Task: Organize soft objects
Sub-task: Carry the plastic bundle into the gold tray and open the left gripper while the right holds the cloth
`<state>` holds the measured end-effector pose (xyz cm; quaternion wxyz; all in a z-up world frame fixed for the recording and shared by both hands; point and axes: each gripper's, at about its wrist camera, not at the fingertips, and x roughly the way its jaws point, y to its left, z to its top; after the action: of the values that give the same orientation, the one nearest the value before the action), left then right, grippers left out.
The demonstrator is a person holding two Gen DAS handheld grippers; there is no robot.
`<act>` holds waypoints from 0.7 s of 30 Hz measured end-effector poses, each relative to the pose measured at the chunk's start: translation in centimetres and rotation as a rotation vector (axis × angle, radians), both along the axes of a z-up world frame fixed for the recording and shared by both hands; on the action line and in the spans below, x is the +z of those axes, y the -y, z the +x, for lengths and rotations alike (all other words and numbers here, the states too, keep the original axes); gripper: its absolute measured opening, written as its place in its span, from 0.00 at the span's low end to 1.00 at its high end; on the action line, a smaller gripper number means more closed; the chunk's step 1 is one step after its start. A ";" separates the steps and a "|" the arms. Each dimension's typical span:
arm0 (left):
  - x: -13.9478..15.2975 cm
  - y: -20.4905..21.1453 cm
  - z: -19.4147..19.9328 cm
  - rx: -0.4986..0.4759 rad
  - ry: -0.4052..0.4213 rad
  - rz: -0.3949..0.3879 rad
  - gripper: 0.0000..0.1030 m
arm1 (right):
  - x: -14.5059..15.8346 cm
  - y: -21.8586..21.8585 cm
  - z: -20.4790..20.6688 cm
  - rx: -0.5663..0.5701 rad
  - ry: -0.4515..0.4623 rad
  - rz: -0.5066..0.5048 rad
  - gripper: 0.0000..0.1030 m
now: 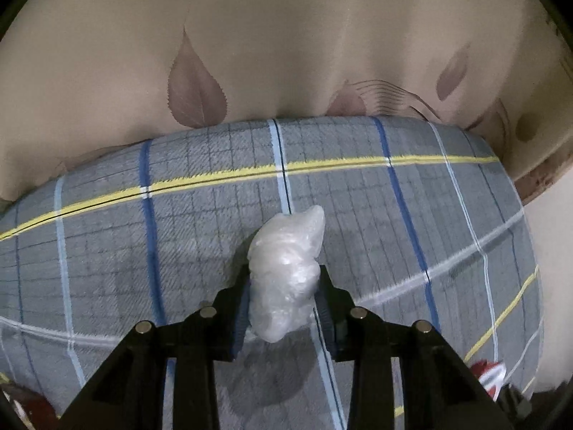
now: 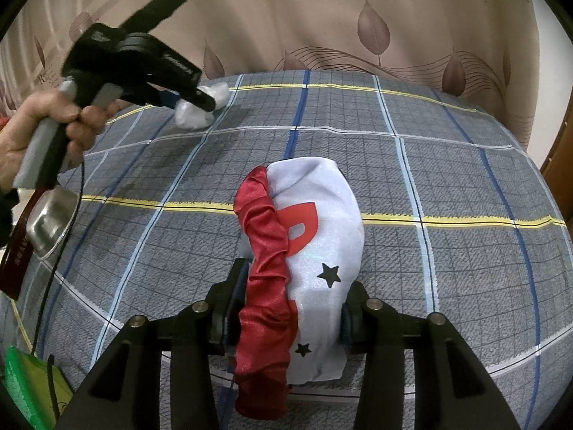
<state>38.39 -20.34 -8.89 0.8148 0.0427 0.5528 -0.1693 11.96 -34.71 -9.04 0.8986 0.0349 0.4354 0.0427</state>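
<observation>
Crumpled clear plastic, a bag wad (image 1: 284,274), is pinched between the fingers of the left gripper (image 1: 283,286) and is held low over the grey plaid bedcover (image 1: 358,193), toward its far side near the leaf-printed curtain (image 1: 286,43). Satin cloth in red and white with black stars (image 2: 297,268) is clamped between the fingers of the right gripper (image 2: 290,304), above the middle of the bedcover. At the left edge of the right wrist view, a metal bowl (image 2: 52,222), a dark red box (image 2: 14,261) and a green packet (image 2: 25,387) are recorded. The left hand (image 2: 53,125) is seen grasping the left gripper's handle.
</observation>
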 end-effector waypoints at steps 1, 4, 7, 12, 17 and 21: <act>0.3 -0.2 -0.5 -0.001 0.003 0.004 0.33 | 0.0 0.0 0.0 -0.001 0.000 -0.001 0.41; 1.1 -1.0 -2.3 -0.001 -0.007 0.000 0.33 | 0.0 0.0 0.0 -0.002 0.000 0.002 0.41; 2.0 -2.3 -4.1 0.004 -0.020 -0.013 0.33 | 0.0 0.0 0.1 -0.002 0.000 0.002 0.41; 4.5 -4.3 -7.8 0.001 -0.015 -0.031 0.33 | 0.0 0.0 0.0 -0.002 0.000 0.005 0.41; 7.4 -7.5 -11.5 -0.002 -0.003 -0.033 0.33 | 0.0 0.0 0.0 -0.003 -0.001 0.007 0.41; 9.1 -10.4 -13.7 0.019 0.001 -0.038 0.33 | 0.0 0.1 0.1 -0.005 -0.001 0.018 0.41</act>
<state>24.69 -9.95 0.16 0.8174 0.0223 0.5493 -0.1719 12.02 -34.82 -9.04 0.8982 0.0442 0.4352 0.0443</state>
